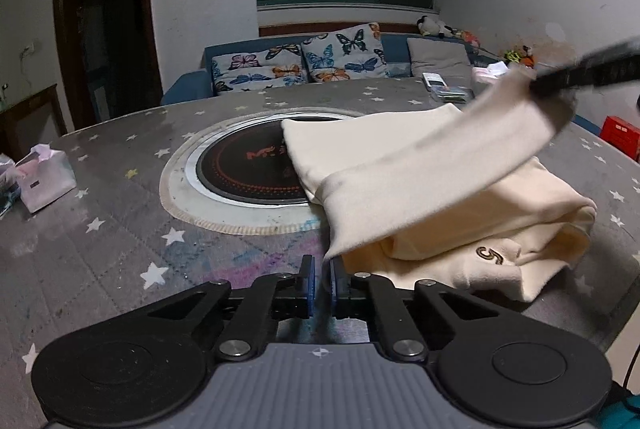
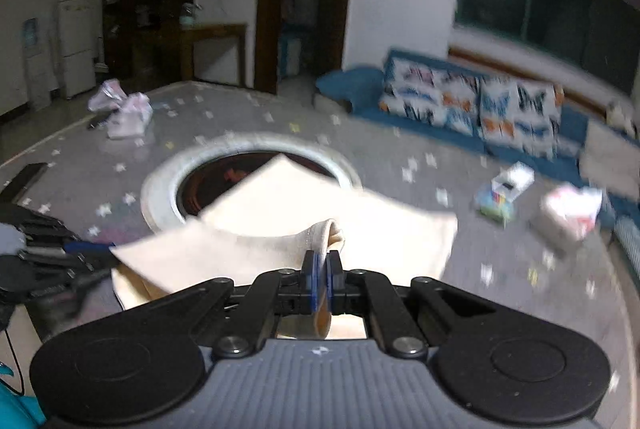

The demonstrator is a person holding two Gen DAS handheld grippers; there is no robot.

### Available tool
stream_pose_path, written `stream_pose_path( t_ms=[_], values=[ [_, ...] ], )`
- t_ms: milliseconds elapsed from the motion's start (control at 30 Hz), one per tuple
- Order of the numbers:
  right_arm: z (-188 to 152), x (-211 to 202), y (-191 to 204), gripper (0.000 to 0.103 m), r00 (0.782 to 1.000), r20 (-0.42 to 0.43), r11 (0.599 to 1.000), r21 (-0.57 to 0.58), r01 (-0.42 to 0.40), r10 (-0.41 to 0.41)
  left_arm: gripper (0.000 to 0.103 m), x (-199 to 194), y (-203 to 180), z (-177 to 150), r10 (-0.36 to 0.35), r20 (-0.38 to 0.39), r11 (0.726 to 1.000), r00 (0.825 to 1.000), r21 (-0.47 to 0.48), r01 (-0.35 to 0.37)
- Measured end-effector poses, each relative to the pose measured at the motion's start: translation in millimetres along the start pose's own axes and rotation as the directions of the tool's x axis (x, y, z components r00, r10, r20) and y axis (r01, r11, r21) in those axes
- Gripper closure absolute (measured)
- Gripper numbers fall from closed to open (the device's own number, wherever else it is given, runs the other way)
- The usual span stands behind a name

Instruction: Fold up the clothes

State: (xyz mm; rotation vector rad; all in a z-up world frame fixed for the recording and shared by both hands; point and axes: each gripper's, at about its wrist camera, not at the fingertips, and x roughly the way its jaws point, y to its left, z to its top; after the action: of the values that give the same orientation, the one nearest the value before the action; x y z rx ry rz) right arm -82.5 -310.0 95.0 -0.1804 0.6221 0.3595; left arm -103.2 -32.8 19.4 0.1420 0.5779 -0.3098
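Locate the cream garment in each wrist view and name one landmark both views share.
Left wrist: the cream garment lies right of centre on the table, one flap lifted toward the upper right by the right gripper.
Right wrist: the cream garment fills the lower centre, pinched at the right gripper.
Shared landmark: the round black hotplate partly under the cloth.

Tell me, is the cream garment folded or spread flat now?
Partly folded: the cream garment lies doubled on the table, while the right claw holds one strip lifted above it.
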Motion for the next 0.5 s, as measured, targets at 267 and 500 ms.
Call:
stream_pose_path(
  t_ms=[267,500],
  values=[
    [-37,28,-13,0.095,0.993,-0.116,0.996,0.089,0.002,0.009,0.091,-2,8,1,-0.035,-0.051,0.999,0.998,0.009,0.036],
    [-33,21,-17,0.093,0.997,-0.077,0.996,0.092,0.001,0.006,0.09,-8,19,29,-0.043,0.001,0.999,0.999,-0.012,0.043]
  ],
)
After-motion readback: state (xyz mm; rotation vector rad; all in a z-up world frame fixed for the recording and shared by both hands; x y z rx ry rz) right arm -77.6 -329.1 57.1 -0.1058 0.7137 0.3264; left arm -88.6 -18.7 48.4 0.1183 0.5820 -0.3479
